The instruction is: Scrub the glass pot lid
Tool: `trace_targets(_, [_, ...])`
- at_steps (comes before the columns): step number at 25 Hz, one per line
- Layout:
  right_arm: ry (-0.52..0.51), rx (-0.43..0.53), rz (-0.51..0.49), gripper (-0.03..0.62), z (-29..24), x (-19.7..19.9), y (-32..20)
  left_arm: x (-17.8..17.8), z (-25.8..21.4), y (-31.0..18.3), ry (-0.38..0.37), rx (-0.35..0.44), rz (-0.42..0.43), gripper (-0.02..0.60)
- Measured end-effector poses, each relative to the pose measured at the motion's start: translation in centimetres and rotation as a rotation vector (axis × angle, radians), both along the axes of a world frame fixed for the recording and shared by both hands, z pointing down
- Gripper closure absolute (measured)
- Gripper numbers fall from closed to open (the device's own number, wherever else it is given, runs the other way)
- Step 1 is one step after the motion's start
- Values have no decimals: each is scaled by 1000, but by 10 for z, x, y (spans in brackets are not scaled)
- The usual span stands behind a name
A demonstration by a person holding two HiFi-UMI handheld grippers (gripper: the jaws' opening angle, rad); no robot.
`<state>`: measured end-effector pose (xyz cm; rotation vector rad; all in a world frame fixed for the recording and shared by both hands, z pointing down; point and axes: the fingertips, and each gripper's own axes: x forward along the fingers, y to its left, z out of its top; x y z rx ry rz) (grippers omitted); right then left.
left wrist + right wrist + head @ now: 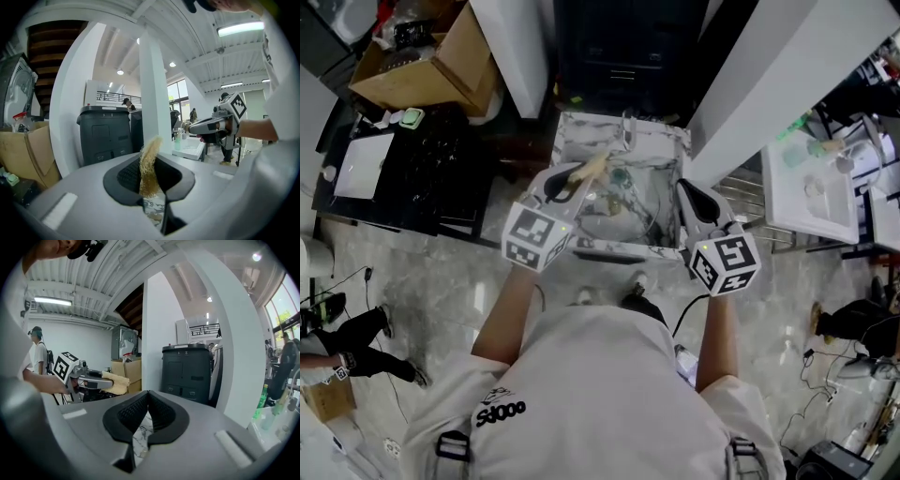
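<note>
Two tools were up and neither was on the glass, so I judged the step to be the approach, with the scrubbing stroke itself not yet begun. The left gripper (152, 174) had its jaws pinched on a tuft of yellowish fibrous scrubber (149, 161), which stood up out of the jaws. The right gripper (146, 404) had its jaws pressed together with nothing between them. The glass pot lid (614, 208) lay on the marble table top (581, 139), between and just ahead of the two tools (it was faint from above, little more than a clear outline and a knob). Both grippers were held out ahead of the person (591, 394), one to each side of the lid and raised above the table. Both were tipped roughly level, since each gripper view looked out across the room and not down at the glass. The next move, as I read it, called for tilting the left tool down until the scrubber met the glass. The right would have to spread its jaws first if it was to steady the lid.
</note>
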<state>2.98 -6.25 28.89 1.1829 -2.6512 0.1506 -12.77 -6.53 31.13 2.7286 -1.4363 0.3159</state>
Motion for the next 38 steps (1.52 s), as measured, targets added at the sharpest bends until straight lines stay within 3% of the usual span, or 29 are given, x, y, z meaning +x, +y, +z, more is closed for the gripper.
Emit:
trace_targets(5, [13,4,-44,596,1,17,-29,20,4,-19,-49,-13,-32,526])
trace_targets(12, [-19,-39,-93,597,18,40,-66,48,18,-47,-59,-80,-72,525])
trace_targets(16, [-21,-48,-108,597,24,52,-84,59,31,-61,-108,-118,-85,526])
trace_targets(22, [-16,-100,-141,591,44,58,-98,75,63,-79,-174,-204,-46,526])
trace_targets(26, [-2,-130,-95,591,65,57,-106,73,102,-88,-207,-267,8,525])
trace_targets(31, [-5,-223,6,591,94,54,-116,58,171,-106,-216,-413,65,526])
trace_targets(38, [-2,-280,103,591,125,47,-117,44,232,-126,-316,-441,102,526])
